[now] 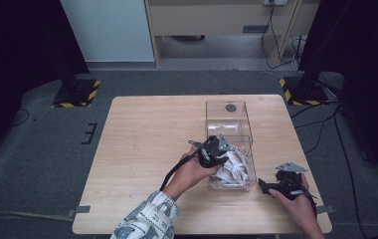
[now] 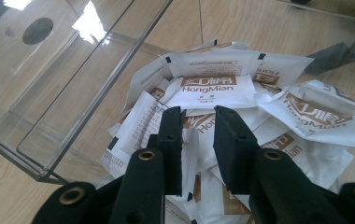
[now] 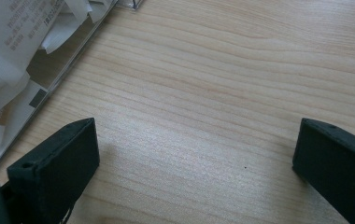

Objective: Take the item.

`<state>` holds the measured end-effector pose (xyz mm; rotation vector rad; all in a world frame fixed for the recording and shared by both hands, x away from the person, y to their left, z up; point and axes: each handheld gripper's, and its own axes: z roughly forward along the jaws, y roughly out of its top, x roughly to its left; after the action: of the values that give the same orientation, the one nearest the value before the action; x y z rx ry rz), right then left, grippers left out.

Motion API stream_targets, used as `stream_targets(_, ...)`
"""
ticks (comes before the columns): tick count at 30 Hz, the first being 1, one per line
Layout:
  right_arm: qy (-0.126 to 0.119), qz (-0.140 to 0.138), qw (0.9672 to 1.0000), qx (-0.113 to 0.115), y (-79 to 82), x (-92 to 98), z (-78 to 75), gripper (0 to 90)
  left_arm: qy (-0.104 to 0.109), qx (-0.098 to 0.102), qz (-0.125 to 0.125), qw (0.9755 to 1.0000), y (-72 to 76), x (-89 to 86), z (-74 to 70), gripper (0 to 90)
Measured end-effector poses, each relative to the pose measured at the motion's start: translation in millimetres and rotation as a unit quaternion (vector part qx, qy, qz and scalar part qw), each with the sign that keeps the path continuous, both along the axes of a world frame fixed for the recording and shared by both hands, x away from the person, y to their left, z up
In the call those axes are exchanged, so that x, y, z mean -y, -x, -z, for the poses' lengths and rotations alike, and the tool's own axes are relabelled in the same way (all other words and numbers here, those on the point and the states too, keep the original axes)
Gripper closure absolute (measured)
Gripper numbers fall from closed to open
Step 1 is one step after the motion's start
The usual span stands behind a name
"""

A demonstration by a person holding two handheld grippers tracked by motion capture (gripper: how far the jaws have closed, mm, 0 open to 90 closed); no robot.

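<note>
A clear plastic box [image 1: 229,117] stands on the wooden table [image 1: 147,139], with a heap of white and brown "HongMian" packets [image 1: 237,170] at its near end. My left gripper [image 1: 225,160] reaches into that end from the left. In the left gripper view, its jaws [image 2: 198,117] stand close together, tips down in the packets [image 2: 208,86], and a packet's brown logo lies in the narrow gap; I see no firm pinch. My right gripper [image 1: 270,186] rests low at the box's near right corner. Its jaws [image 3: 194,149] are open wide over bare wood.
The far half of the box [image 2: 35,70] holds no packets and has a dark round mark on it. In the right gripper view, the box wall [image 3: 73,60] and packets [image 3: 7,42] lie at the upper left. Bare tabletop spreads left of the box.
</note>
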<state>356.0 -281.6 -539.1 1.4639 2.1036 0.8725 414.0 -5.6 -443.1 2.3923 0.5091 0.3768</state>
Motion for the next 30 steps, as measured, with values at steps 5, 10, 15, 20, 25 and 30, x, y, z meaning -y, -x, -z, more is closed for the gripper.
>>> stream_targets(5,0.000,0.000,1.0000,0.000,0.0,0.1,0.0,0.8,-0.002,0.001,-0.007,1.0000,-1.1,1.2,2.4,73.8)
stream_targets(10,0.000,0.000,1.0000,0.000,0.0,0.0,0.0,0.8,-0.007,0.004,-0.011,0.9999,-1.6,1.9,3.8,73.8)
stream_targets(15,0.000,0.000,1.0000,0.000,0.0,0.0,0.0,0.8,-0.008,0.002,-0.015,0.9999,-2.3,1.4,5.3,73.6)
stream_targets(20,0.000,0.000,1.0000,0.000,0.0,0.1,0.0,0.8,-0.009,0.001,-0.019,0.9998,-3.2,2.1,6.5,73.6)
stream_targets(25,0.000,0.000,1.0000,0.000,0.0,0.0,0.0,0.8,-0.010,-0.002,-0.023,0.9997,-5.2,1.0,7.2,73.5)
stream_targets(30,0.000,0.000,1.0000,0.000,0.0,0.0,0.0,0.8,-0.010,-0.011,-0.032,0.9994,-6.5,1.4,8.7,76.6)
